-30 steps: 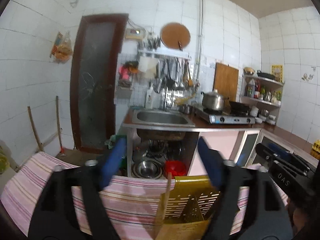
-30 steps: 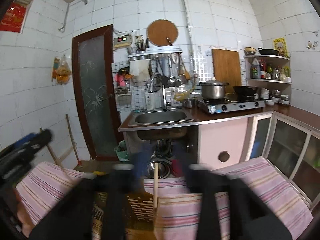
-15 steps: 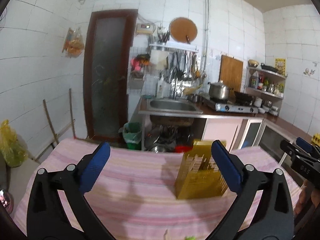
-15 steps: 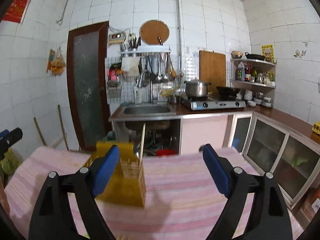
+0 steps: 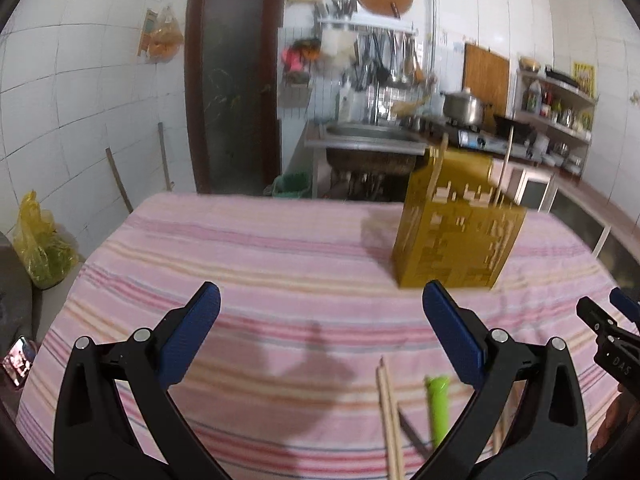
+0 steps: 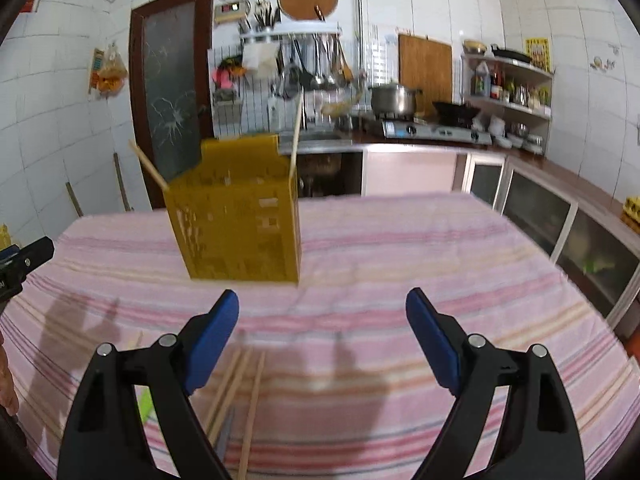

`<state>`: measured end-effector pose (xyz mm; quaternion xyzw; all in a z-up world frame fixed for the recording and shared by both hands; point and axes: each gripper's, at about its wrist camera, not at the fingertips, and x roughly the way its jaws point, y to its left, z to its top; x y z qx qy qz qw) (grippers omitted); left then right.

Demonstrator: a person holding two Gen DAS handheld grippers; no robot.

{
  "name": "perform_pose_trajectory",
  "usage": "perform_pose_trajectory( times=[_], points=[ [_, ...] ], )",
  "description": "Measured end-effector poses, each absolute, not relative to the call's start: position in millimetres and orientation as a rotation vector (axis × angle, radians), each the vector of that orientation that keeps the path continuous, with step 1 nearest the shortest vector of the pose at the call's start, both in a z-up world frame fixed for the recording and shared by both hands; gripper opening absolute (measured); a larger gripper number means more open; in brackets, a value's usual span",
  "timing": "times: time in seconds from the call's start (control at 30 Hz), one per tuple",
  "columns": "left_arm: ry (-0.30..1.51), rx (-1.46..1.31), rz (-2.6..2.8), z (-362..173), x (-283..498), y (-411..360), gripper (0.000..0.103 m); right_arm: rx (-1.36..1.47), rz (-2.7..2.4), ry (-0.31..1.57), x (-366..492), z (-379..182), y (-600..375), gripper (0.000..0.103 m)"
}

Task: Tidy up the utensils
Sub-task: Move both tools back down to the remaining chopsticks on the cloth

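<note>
left gripper (image 5: 318,334) is spread wide w/ nothing between the blue pads, just hanging over the pink striped tablecloth (image 5: 260,264), and the yellow utensil holder (image 5: 456,226) stands upright at about 1 o'clock from it w/ a couple chopsticks poking out the top. loose chopsticks (image 5: 388,416) and a green-handled knife (image 5: 436,404) lie flat on the cloth at roughly 5 o'clock, right by its right finger. right gripper (image 6: 322,336) is also gaping and empty, holder sits at approx 11 o'clock in its view, more chopsticks on the cloth at 7 o'clock near its left finger, and both sets of jaws have only just been opening up w/ nothing in them.
</note>
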<state>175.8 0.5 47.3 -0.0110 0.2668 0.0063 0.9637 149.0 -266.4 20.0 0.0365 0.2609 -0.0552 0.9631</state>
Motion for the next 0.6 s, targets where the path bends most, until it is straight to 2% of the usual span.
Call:
perform_pose_trajectory(
  times=[0.6],
  points=[
    [0.734,0.062,-0.001,-25,190,-15,0.098,0.052,-0.146,0.71,166,-40,-255,0.084]
  ],
)
